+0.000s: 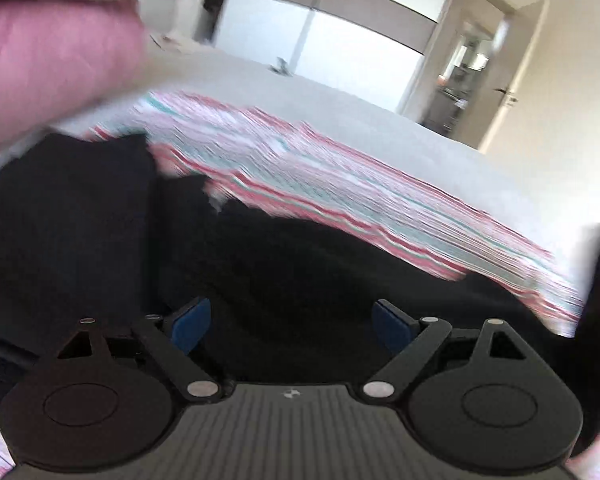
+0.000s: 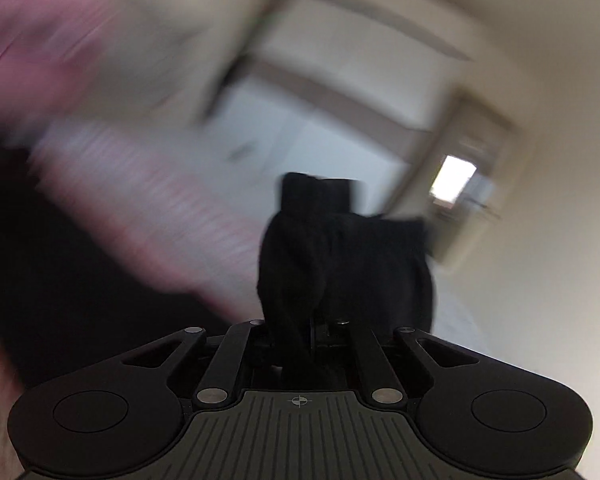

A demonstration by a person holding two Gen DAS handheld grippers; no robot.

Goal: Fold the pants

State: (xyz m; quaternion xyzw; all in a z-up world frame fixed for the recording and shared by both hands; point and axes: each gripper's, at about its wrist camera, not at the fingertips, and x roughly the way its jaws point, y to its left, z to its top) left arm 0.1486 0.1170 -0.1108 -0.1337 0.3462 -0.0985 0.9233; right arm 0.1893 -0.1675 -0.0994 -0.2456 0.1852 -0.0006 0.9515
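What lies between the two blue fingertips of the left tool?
Only black pants fabric, lying below the open left tool; nothing is gripped there, as the left wrist view shows.

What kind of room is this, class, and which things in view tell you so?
Probably a bedroom: a pink pillow lies on a bed with a striped blanket, and a wardrobe stands behind.

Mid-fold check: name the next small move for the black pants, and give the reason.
Probably carry the right claw, shut on a bunched end of the black fabric pants, across onto the rest lying on the striped bedcover; the left claw is open, holding nothing.
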